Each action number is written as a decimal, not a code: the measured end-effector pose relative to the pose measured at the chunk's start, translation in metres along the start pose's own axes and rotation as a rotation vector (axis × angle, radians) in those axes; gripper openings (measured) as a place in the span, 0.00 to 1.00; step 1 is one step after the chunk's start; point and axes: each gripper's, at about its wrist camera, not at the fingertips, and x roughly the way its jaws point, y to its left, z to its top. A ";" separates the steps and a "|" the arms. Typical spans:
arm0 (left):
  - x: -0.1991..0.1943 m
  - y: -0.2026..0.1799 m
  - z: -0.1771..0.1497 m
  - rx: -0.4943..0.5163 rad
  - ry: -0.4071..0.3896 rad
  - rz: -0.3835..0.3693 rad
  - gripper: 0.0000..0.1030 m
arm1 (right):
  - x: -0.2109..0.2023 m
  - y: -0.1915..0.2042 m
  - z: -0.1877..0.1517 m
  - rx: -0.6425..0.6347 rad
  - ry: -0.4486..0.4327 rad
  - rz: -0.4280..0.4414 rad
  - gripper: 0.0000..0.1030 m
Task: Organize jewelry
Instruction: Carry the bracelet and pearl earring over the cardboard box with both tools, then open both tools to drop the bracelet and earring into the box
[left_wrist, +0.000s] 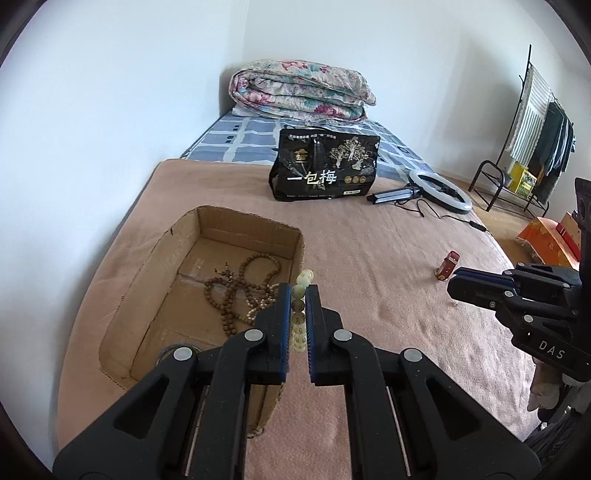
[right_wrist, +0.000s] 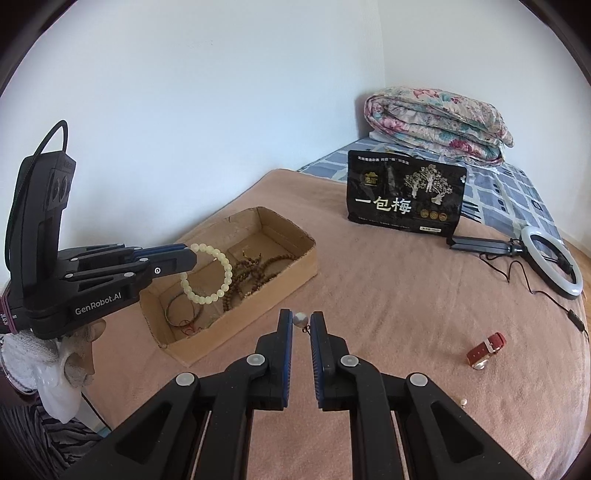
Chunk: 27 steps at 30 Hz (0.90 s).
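My left gripper (left_wrist: 297, 295) is shut on a pale yellow-green bead bracelet (left_wrist: 300, 314). It holds the bracelet (right_wrist: 207, 273) hanging above the open cardboard box (right_wrist: 295, 236). Inside the box (left_wrist: 155, 254) lie brown wooden bead strands (left_wrist: 236, 291) and a thin dark bangle (right_wrist: 181, 314). My right gripper (right_wrist: 301, 321) is shut on a pearl earring (right_wrist: 300, 319) over the blanket, just right of the box. It shows at the right of the left wrist view (left_wrist: 458, 284). A red-strap watch (right_wrist: 485, 349) and a small pearl (right_wrist: 463, 402) lie on the blanket at right.
A pink-brown blanket (right_wrist: 388, 295) covers the bed. A black snack bag (right_wrist: 404, 195) stands behind the box. A ring light with tripod (right_wrist: 550, 262) and its cable lie at right. A folded floral quilt (right_wrist: 436, 122) sits at the head. A clothes rack (left_wrist: 532, 125) stands beyond the bed.
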 end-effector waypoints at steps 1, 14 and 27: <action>-0.001 0.005 -0.001 -0.006 -0.001 0.007 0.05 | 0.002 0.004 0.003 -0.004 -0.001 0.006 0.07; -0.007 0.057 -0.013 -0.066 0.006 0.081 0.05 | 0.051 0.047 0.033 -0.039 0.010 0.069 0.07; -0.001 0.082 -0.018 -0.091 0.025 0.116 0.05 | 0.102 0.071 0.052 -0.067 0.058 0.089 0.07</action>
